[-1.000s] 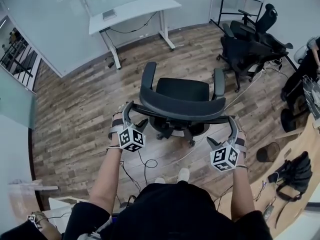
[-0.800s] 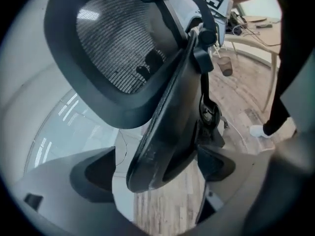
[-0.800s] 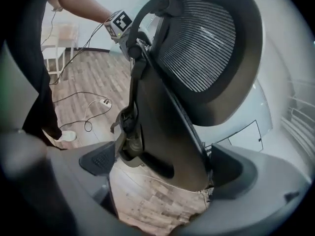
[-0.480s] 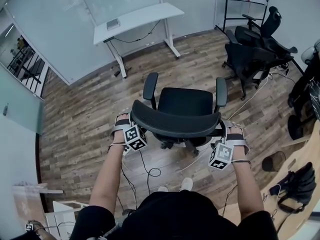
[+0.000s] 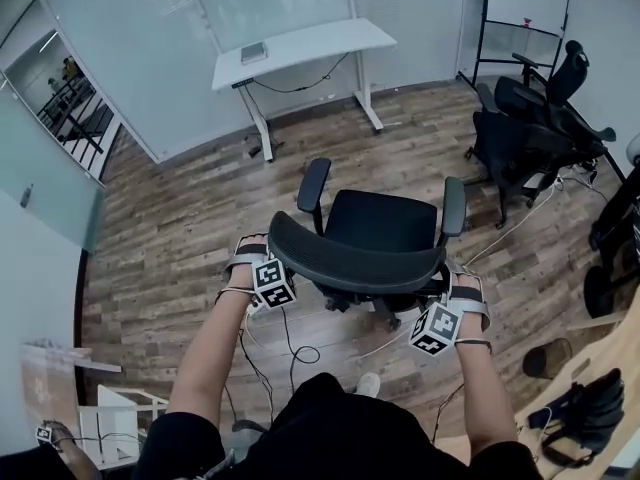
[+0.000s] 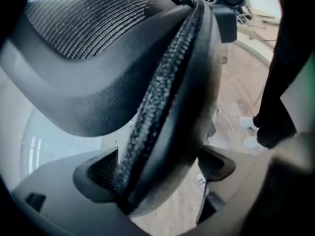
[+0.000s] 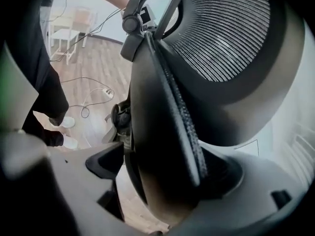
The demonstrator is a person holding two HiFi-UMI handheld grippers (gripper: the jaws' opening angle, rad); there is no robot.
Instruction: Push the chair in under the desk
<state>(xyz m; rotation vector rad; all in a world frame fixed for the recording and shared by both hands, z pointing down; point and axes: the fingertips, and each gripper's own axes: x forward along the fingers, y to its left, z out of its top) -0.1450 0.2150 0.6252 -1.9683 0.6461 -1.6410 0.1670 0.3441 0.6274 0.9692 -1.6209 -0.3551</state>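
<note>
Wood-floored office — left gripper, just opened wide, straddles the chair back; right gripper, just closing, seemingly pinches it.

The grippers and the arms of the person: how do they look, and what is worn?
The left gripper and the right gripper have grey bodies with dark ribbed pads. Each carries a white cube with black square markers, and pale straps wrap each hand. The person wears a black short-sleeved top; the forearms are bare.
</note>
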